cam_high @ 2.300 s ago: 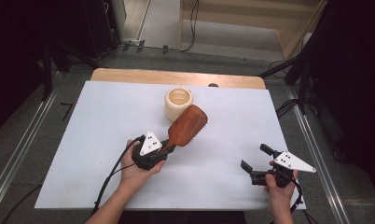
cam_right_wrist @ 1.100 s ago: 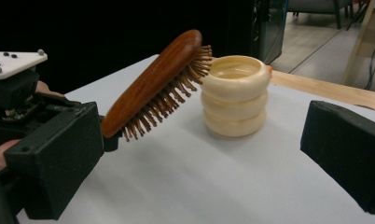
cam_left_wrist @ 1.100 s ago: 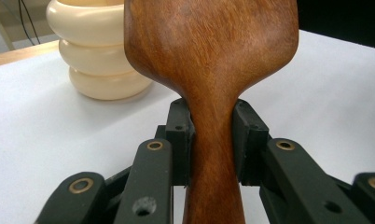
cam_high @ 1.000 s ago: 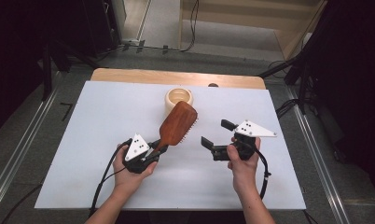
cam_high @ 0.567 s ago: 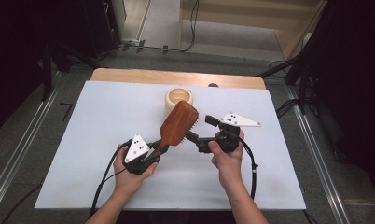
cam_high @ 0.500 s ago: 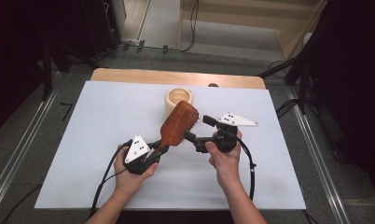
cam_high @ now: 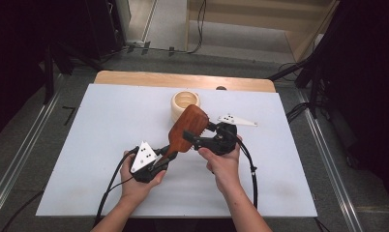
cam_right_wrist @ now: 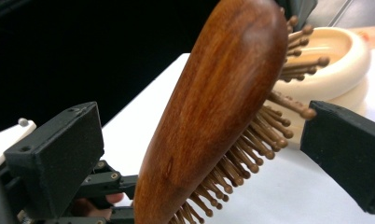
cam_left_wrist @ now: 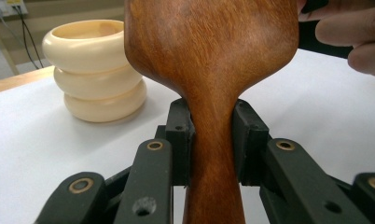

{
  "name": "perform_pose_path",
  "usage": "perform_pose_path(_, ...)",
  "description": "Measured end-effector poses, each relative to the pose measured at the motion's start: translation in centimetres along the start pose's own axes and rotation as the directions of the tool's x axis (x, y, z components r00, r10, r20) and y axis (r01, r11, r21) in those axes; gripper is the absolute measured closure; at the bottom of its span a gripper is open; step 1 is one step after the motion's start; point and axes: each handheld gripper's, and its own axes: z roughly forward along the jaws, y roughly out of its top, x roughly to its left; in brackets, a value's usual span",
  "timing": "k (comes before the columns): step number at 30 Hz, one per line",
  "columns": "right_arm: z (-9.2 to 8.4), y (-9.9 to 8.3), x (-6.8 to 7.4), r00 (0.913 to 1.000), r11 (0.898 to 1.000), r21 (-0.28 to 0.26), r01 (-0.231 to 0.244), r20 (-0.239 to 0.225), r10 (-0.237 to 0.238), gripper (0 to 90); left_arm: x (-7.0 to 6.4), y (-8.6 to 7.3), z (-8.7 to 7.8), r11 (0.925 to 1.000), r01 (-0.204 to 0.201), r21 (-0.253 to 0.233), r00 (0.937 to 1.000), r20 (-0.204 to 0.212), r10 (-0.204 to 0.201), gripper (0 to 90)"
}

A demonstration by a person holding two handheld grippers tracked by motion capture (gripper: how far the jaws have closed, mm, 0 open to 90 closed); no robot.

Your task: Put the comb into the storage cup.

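Handover in progress, roughly halfway by our read.

Done: our left gripper (cam_high: pixel 159 161) has the brush (cam_high: pixel 187 128) clamped at the neck. In the left gripper view the pads (cam_left_wrist: pixel 180 135) press both sides of the wooden handle (cam_left_wrist: pixel 213 154), no gap. The brush is off the table (cam_high: pixel 86 145), head angled up and away from us, just in front of the cream bowl (cam_high: pixel 185 105) but not touching it as far as we can tell.

In hand: our right gripper (cam_high: pixel 202 137) is at the brush head, jaws wide apart and straddling it. The right gripper view shows one pad (cam_right_wrist: pixel 59 154) on the smooth wooden back side and the other pad (cam_right_wrist: pixel 349 154) on the bristle side, both clear of the brush (cam_right_wrist: pixel 213 116). One bristle tip sits right at the far pad's corner; we can't tell if it touches.

Left:
- close the right jaws on the head. We expect the bristles to give before the grip firms up, so the hold may be soft or skewed
- release left only after the right grip is solid
- wherever the brush goes next; the bowl is the only other thing on the table

Risk: squeezing across bristles could tilt the head in the left clamp.
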Motion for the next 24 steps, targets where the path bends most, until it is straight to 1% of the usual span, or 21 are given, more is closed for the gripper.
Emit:
perform_pose_path(2, 0.3, 0.0, 0.2, 0.9997, 1.0, 0.001, -0.025, -0.006, 0.025, 2.9, 0.0, 0.0, -0.1, 1.0, -0.001, -0.003, 1.0, 0.0, 0.001, 71.9)
perform_pose_path(5, 0.6, 0.0, 0.5, 0.9996, 1.0, 0.012, -0.025, -0.009, 0.026, 7.4, 0.0, 0.0, -0.1, 1.0, -0.005, -0.003, 1.0, -0.001, 0.005, 71.9)
perform_pose_path(7, 0.8, 0.0, 0.6, 0.9992, 0.999, 0.015, -0.039, -0.005, 0.039, 11.8, -0.1, 0.0, -0.1, 0.9999, -0.008, -0.008, 1.0, -0.003, 0.008, 71.9)
perform_pose_path(9, 1.1, 0.0, 0.8, 0.9989, 0.999, 0.02, -0.046, -0.011, 0.046, 13.7, -0.1, 0.0, -0.1, 0.9999, -0.01, -0.013, 0.9999, -0.004, 0.01, 71.9)
perform_pose_path(12, 1.4, -0.1, 0.9, 0.9981, 0.998, 0.021, -0.06, -0.011, 0.06, 19.0, -0.2, 0.0, -0.2, 0.9997, -0.017, -0.017, 0.9998, -0.008, 0.017, 72.0)
perform_pose_path(14, 1.5, -0.1, 0.8, 0.9972, 0.997, 0.018, -0.073, -0.015, 0.073, 22.9, -0.1, 0.0, -0.2, 0.9997, -0.009, -0.022, 0.9999, -0.011, 0.009, 71.9)
perform_pose_path(16, 1.5, -0.1, 0.7, 0.9958, 0.996, 0.011, -0.089, -0.021, 0.089, 27.1, 0.0, 0.0, -0.3, 0.9996, -0.012, -0.024, 0.9998, -0.014, 0.011, 71.9)
perform_pose_path(19, 1.5, 0.0, 0.5, 0.994, 0.994, 0.004, -0.106, -0.026, 0.106, 30.0, 0.0, 0.0, -0.3, 0.9993, -0.015, -0.033, 0.9998, -0.013, 0.015, 71.9)
perform_pose_path(21, 1.6, 0.0, 0.5, 0.9915, 0.992, 0.008, -0.128, -0.022, 0.128, 31.7, -0.1, -0.1, -0.3, 0.9993, -0.016, -0.035, 0.9998, -0.009, 0.016, 71.9)
perform_pose_path(22, 1.7, 0.0, 0.4, 0.9903, 0.991, 0.011, -0.137, -0.022, 0.137, 32.7, -0.3, -0.1, -0.3, 0.999, -0.026, -0.037, 0.9996, -0.007, 0.026, 71.9)
perform_pose_path(24, 1.9, -0.1, 0.3, 0.9892, 0.989, 0.016, -0.144, -0.027, 0.144, 36.1, -0.5, -0.1, -0.2, 0.9988, -0.032, -0.037, 0.9995, -0.007, 0.032, 71.9)
